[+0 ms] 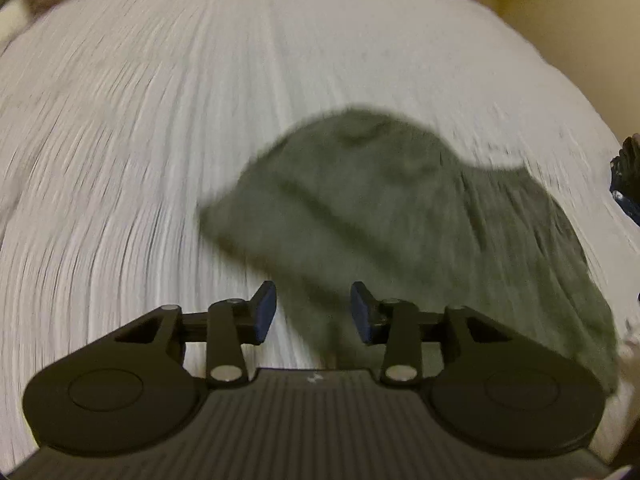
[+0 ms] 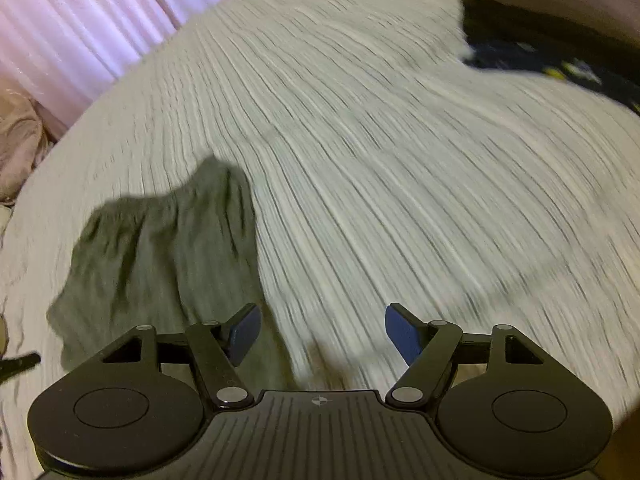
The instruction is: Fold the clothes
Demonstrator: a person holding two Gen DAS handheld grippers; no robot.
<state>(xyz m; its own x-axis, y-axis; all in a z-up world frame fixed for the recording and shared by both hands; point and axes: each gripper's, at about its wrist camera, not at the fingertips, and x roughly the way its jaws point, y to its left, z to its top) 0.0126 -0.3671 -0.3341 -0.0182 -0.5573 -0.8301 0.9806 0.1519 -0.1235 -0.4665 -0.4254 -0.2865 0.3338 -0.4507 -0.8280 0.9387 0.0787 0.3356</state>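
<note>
My left gripper (image 1: 313, 312) hangs over the bed with its blue-padded fingers (image 1: 264, 312) spread apart and nothing between them; the gap frames the near edge of an olive-green garment (image 1: 400, 216) that lies crumpled on the white ribbed bedspread (image 1: 160, 120). From that side the garment spreads ahead of me and off to the right, rumpled and blurred, so I cannot tell what kind of clothing it is. My right gripper (image 2: 322, 334) is also released, its pads (image 2: 402, 334) set wide with only bedspread (image 2: 400, 160) showing between them. In the right wrist view the same green garment (image 2: 160, 264) sits to the left of my fingers, its near edge passing under the left pad, though I cannot tell whether it touches. Both views are smeared. Pale pink pleated curtains (image 2: 72, 40) hang beyond the far edge of the bed, a bundle of pinkish fabric (image 2: 16, 152) lies at the left margin, and a dark patterned cloth (image 2: 560, 60) rests on the bedspread at the upper right, well apart from the green garment.
</note>
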